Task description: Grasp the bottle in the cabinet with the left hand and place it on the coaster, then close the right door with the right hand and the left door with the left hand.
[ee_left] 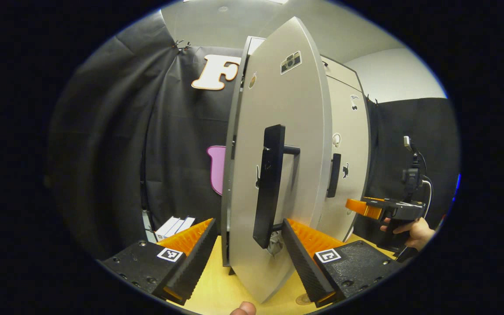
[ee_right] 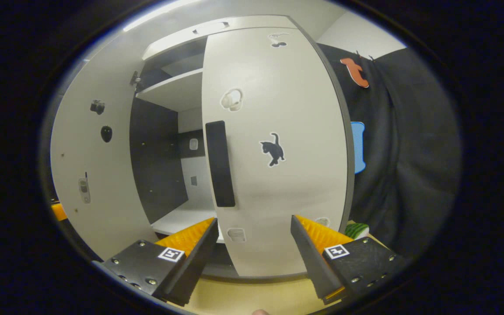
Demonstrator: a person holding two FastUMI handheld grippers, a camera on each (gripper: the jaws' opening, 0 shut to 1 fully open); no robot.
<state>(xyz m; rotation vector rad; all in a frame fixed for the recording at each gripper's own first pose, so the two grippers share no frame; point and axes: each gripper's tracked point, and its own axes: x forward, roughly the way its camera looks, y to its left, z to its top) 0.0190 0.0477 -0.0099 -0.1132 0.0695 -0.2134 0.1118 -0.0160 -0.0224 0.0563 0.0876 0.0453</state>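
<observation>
The left door, pale grey with a black bar handle and small stickers, stands ajar edge-on between the spread fingers of the left gripper. The right door, with a cat sticker, sits closed before the right gripper, whose fingers are also spread. Both hover over the wooden counter.

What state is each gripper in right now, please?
Left gripper: open, at the left door.
Right gripper: open, holding nothing, facing the right door.
</observation>
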